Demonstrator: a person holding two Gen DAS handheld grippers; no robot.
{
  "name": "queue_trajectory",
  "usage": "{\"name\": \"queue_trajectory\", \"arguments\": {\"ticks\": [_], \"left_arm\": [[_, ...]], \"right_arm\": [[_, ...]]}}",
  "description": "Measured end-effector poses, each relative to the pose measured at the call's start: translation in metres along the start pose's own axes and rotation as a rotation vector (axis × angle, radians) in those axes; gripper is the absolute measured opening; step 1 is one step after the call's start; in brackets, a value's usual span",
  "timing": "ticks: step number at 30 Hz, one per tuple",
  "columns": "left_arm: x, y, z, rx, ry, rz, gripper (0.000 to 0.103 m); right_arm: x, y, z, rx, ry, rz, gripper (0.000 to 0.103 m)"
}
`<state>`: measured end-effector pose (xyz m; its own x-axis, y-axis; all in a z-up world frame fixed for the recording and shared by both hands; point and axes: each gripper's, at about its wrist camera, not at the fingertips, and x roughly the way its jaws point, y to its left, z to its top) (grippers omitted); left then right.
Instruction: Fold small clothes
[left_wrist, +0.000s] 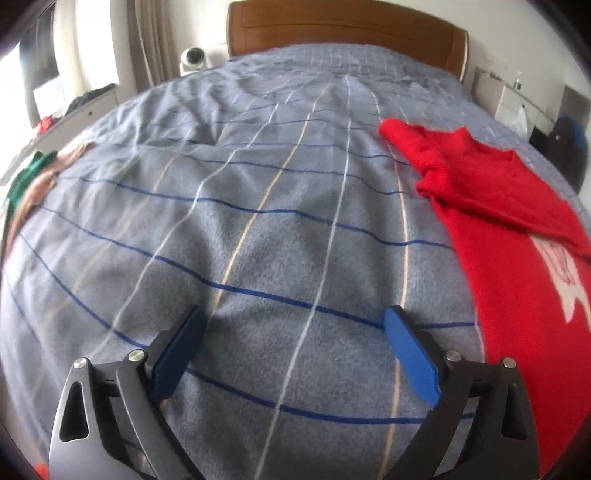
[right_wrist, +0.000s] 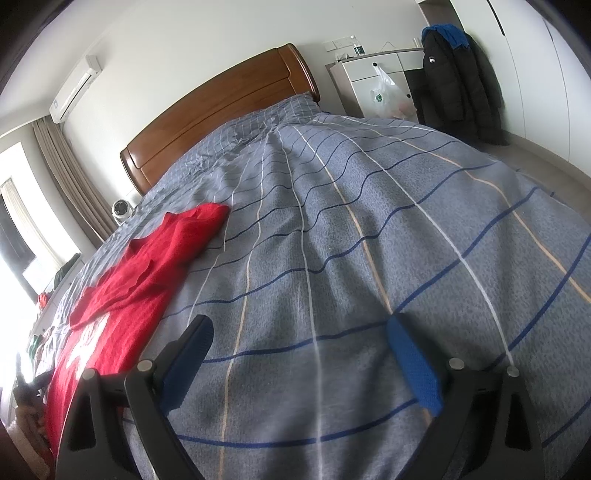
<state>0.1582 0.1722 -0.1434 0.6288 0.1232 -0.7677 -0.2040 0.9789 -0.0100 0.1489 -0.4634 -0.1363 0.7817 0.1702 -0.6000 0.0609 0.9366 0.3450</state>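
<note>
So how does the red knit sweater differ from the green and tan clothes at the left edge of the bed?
The red knit sweater is spread out flat, with a sleeve folded across its body and a white pattern showing; the green and tan clothes lie bunched in a loose heap. The sweater lies close beside the open left gripper, while the heap lies farther off at the opposite edge. Both rest on the grey striped bedspread, and neither is gripped.

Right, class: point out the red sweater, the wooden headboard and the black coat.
red sweater (left_wrist: 517, 236): left wrist view, on its body.
wooden headboard (left_wrist: 343, 31): left wrist view, centre panel.
black coat (right_wrist: 456, 85): right wrist view, on its front.
</note>
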Motion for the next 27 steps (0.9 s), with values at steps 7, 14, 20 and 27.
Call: {"name": "queue_trajectory", "arguments": {"ticks": [7, 14, 20, 27], "left_arm": [[0.01, 0.004, 0.059, 0.033, -0.058, 0.005, 0.101], [0.074, 0.015, 0.067, -0.019, 0.075, 0.056, 0.103], [0.071, 0.016, 0.06, -0.016, 0.051, 0.048, 0.103], [0.071, 0.015, 0.062, -0.016, 0.051, 0.048, 0.103]], "right_arm": [[0.004, 0.002, 0.0, -0.009, 0.011, -0.023, 0.094], [0.008, 0.006, -0.001, -0.026, 0.028, -0.059, 0.094], [0.01, 0.007, -0.001, -0.035, 0.039, -0.082, 0.094], [0.012, 0.01, -0.002, -0.047, 0.044, -0.099, 0.094]]}}
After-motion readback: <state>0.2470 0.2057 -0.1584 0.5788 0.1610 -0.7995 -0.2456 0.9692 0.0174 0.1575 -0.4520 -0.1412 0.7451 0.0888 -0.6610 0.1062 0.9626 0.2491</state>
